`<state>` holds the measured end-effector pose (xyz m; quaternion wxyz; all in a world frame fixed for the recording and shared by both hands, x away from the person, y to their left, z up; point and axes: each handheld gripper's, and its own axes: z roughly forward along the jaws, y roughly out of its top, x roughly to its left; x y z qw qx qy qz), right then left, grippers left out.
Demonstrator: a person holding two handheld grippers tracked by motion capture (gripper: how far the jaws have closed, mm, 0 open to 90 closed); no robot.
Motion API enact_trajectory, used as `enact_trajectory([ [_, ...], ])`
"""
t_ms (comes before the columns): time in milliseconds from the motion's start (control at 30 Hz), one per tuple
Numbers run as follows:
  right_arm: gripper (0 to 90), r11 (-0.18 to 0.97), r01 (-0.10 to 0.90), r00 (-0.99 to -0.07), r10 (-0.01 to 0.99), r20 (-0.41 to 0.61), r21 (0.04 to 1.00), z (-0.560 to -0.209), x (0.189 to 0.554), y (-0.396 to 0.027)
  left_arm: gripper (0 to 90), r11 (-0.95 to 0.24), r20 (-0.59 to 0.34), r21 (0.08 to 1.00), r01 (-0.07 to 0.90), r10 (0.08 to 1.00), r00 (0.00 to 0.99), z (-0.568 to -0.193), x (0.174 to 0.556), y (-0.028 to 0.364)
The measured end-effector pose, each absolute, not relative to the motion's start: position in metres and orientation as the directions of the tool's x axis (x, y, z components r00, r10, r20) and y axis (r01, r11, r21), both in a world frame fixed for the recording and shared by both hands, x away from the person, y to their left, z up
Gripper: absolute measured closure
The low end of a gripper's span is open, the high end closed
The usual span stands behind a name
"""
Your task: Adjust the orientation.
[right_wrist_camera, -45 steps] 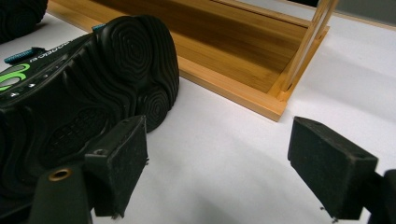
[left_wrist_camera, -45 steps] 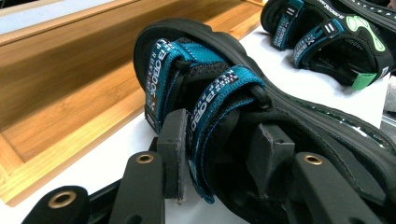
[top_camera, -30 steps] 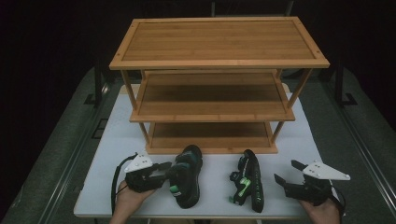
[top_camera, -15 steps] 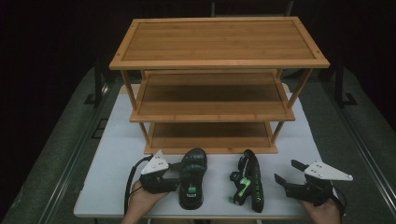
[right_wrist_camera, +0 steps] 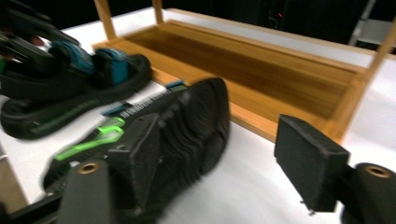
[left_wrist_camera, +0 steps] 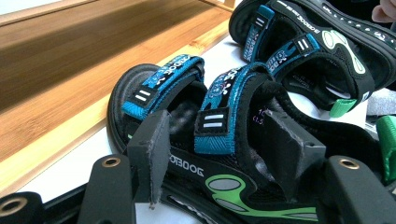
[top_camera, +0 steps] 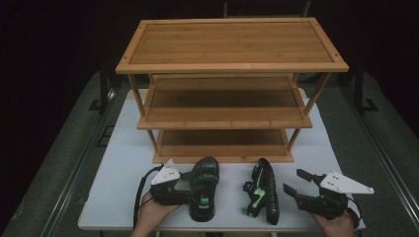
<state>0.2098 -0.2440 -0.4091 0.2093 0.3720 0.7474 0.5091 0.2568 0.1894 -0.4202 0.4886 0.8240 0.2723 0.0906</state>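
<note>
Both sandals are not yet on the rack [top_camera: 232, 64]; all three shelves are bare, so the placing is still ahead of you.

Your left gripper [top_camera: 185, 181] has just been opening. Its pads stand on either side of the middle strap of the upright sandal [left_wrist_camera: 219, 140], near it but not pressing, so this sandal is released and rests flat on the table [top_camera: 118, 168].

Your right gripper [top_camera: 292, 185] has just been closing a little, yet its jaws are wide. The tipped sandal [right_wrist_camera: 159, 135] lies on its side against the left pad, not between both.
</note>
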Motion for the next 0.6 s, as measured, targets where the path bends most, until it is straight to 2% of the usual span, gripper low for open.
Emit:
enact_trajectory([
  [100,41.8,0.186,0.312,-0.663,0.745,0.073,0.932,-0.404,0.206,-0.237,42.2,-0.372,-0.117,0.856,0.358,0.536,0.836,-0.421,0.257,0.190],
  [133,41.8,0.186,0.312,-0.663,0.745,0.073,0.932,-0.404,0.206,-0.237,42.3,-0.372,-0.117,0.856,0.358,0.536,0.836,-0.421,0.257,0.190],
  [167,49.1,0.178,0.297,-0.681,0.728,0.077,0.938,-0.401,0.205,-0.233,42.4,-0.373,-0.114,0.857,0.356,0.537,0.836,-0.421,0.257,0.190],
  [367,73.0,0.220,0.279,-0.728,0.684,0.056,0.935,-0.400,0.204,-0.216,42.8,-0.373,-0.112,0.857,0.356,0.538,0.835,-0.421,0.257,0.190],
  [400,73.0,0.220,0.279,-0.728,0.684,0.056,0.935,-0.400,0.204,-0.216,42.8,-0.373,-0.112,0.857,0.356,0.538,0.835,-0.421,0.257,0.190],
  [433,79.2,0.238,0.277,-0.739,0.672,0.048,0.931,-0.400,0.205,-0.211,43.0,-0.373,-0.112,0.857,0.354,0.537,0.836,-0.421,0.257,0.190],
  [600,86.9,0.295,0.287,-0.749,0.662,0.022,0.911,-0.404,0.210,-0.201,43.4,-0.372,-0.112,0.858,0.355,0.538,0.836,-0.421,0.257,0.190],
])
